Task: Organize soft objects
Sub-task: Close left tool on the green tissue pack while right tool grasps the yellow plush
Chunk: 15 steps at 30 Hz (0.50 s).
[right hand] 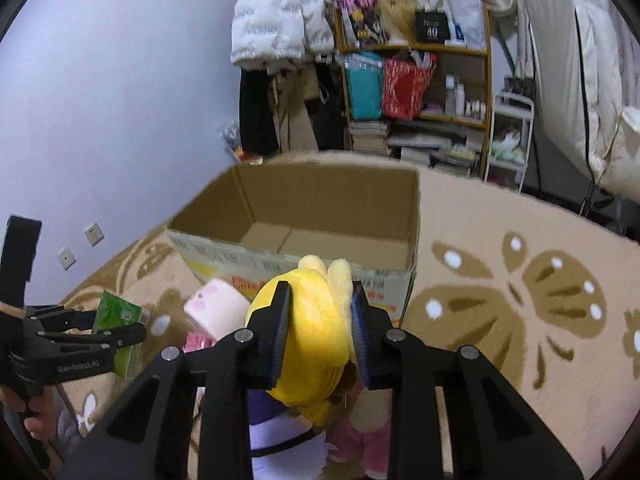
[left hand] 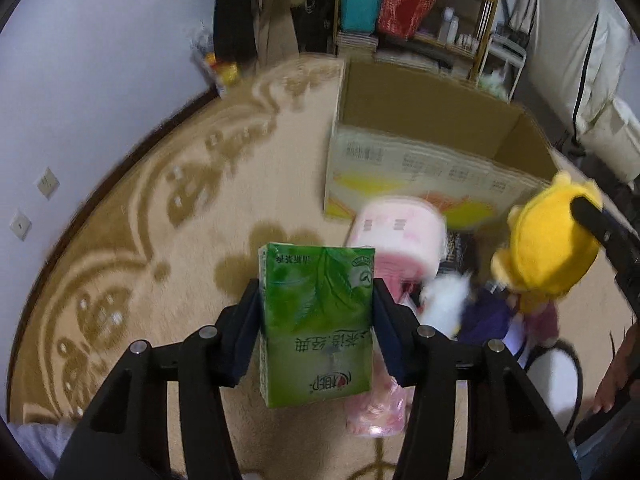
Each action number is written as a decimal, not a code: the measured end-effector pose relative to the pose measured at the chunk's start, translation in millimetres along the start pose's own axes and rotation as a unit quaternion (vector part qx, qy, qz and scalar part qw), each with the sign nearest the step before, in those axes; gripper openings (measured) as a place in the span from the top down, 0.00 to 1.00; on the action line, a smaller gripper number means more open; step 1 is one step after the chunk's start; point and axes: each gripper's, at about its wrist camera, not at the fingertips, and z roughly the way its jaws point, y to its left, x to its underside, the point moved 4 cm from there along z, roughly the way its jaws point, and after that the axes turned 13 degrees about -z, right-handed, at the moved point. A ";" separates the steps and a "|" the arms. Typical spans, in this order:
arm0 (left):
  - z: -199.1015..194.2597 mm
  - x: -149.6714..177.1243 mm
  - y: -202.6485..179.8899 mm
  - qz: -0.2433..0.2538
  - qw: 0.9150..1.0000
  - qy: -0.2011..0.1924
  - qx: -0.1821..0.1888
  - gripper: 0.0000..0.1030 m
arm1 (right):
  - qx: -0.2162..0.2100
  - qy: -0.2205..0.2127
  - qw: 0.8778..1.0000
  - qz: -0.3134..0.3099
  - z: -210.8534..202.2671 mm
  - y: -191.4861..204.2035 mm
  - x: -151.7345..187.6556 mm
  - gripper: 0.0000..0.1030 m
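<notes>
My left gripper is shut on a green tissue pack and holds it above the carpet; both also show at the left of the right wrist view. My right gripper is shut on the yellow head of a plush doll with a purple and white body, held up just in front of the open cardboard box. The doll also hangs at the right of the left wrist view, near the box. A pink cylindrical plush lies on the carpet before the box.
A pink plush and a pink packet lie on the patterned beige carpet. A shelf with bags and bottles, hanging coats and a white curtain stand behind the box. The wall is at the left.
</notes>
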 end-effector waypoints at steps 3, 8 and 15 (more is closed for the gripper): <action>-16.3 -20.2 -5.9 0.005 0.999 -0.037 0.006 0.50 | -0.006 -0.020 1.000 0.008 -9.6 -2.4 -10.1 0.71; -29.3 -51.5 -20.8 0.028 0.996 -0.080 -0.002 0.50 | -0.007 -0.050 0.999 0.002 -21.3 -4.1 -31.8 0.71; -25.8 -94.6 -39.3 0.026 0.994 -0.110 -0.010 0.50 | 0.004 -0.080 0.997 -0.006 -27.9 -14.3 -61.2 0.71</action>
